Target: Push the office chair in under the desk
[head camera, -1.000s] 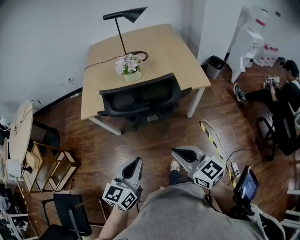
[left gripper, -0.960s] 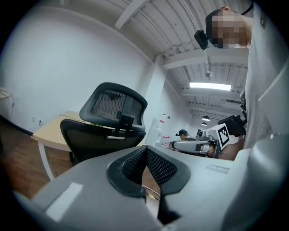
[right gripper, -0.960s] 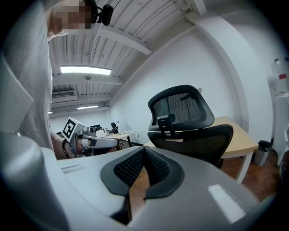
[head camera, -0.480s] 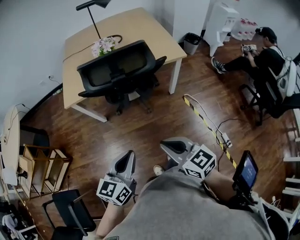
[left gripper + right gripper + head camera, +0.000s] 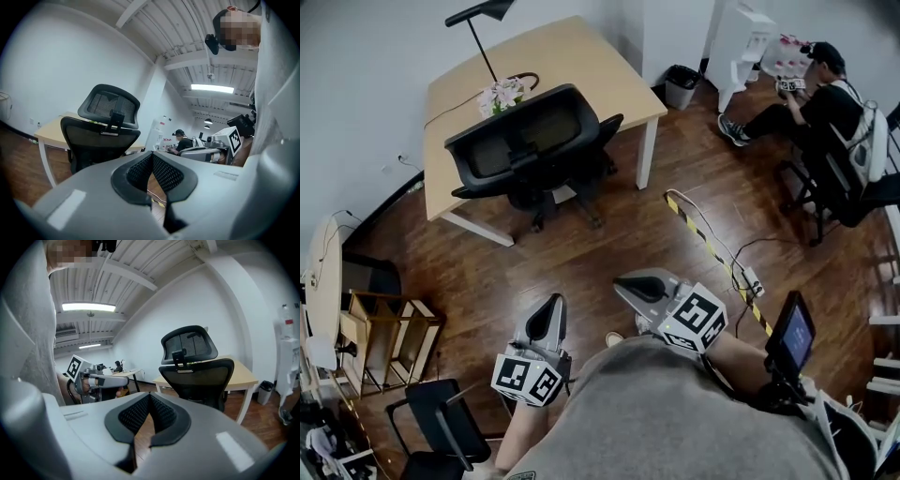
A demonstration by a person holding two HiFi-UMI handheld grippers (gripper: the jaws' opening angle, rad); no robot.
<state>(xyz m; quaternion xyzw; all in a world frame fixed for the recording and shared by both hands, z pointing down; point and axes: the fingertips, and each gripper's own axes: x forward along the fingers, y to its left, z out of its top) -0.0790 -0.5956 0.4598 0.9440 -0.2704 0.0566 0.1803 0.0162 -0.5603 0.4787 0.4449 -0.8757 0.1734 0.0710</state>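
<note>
Dark wood flooring (image 5: 581, 262) lies bare between the person and the desk (image 5: 572, 56). Left of the desk stands a low wooden shelf (image 5: 389, 328). The desktop carries a black lamp (image 5: 478, 14) and potted flowers (image 5: 504, 94). At the desk's near edge sits the office chair (image 5: 530, 141), backrest outward and wheeled base showing in front, which suits either an approach or a finished push. The left gripper (image 5: 551, 304) and right gripper (image 5: 624, 284) are clenched on nothing, well short of the desk. Right of the desk, a waste bin (image 5: 682, 86), a taped cable (image 5: 708, 244) and a seated person (image 5: 811, 103) block nothing.
</note>
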